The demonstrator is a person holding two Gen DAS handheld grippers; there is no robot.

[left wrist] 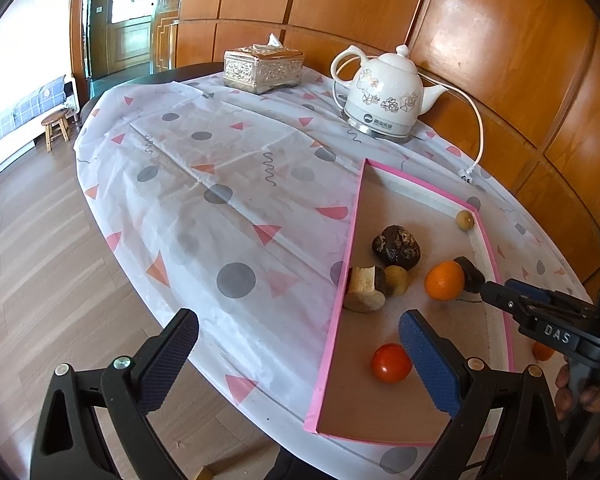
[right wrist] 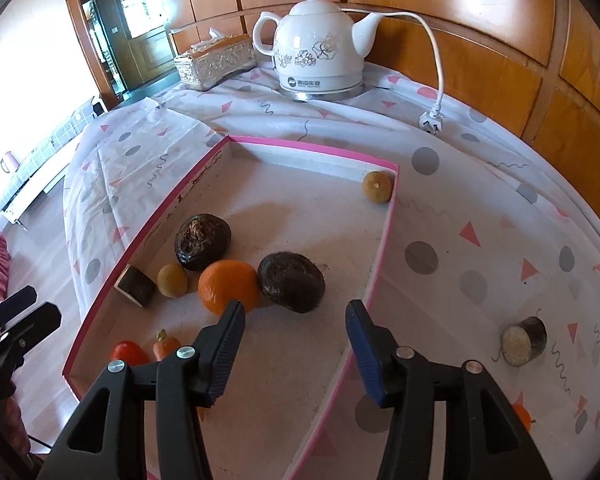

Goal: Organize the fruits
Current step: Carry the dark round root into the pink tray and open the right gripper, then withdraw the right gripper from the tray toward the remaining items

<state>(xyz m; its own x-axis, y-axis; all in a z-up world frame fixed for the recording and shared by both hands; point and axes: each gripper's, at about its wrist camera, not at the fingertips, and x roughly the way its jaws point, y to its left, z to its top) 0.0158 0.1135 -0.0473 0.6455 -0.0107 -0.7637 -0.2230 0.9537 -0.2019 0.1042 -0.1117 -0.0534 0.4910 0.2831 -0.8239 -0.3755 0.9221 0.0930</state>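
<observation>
The right tongs [right wrist: 296,320] stand apart with nothing between them, hovering over the pink-rimmed tray [right wrist: 384,248] just short of an orange [right wrist: 229,286] and a dark brown fruit [right wrist: 291,281]. The left tongs [left wrist: 298,344] gape wide and empty above the tray's near-left edge — a red tomato [left wrist: 391,363] beside one pad. A cut dark stalk piece [right wrist: 524,340] lies outside the tray on the surface's right side.
</observation>
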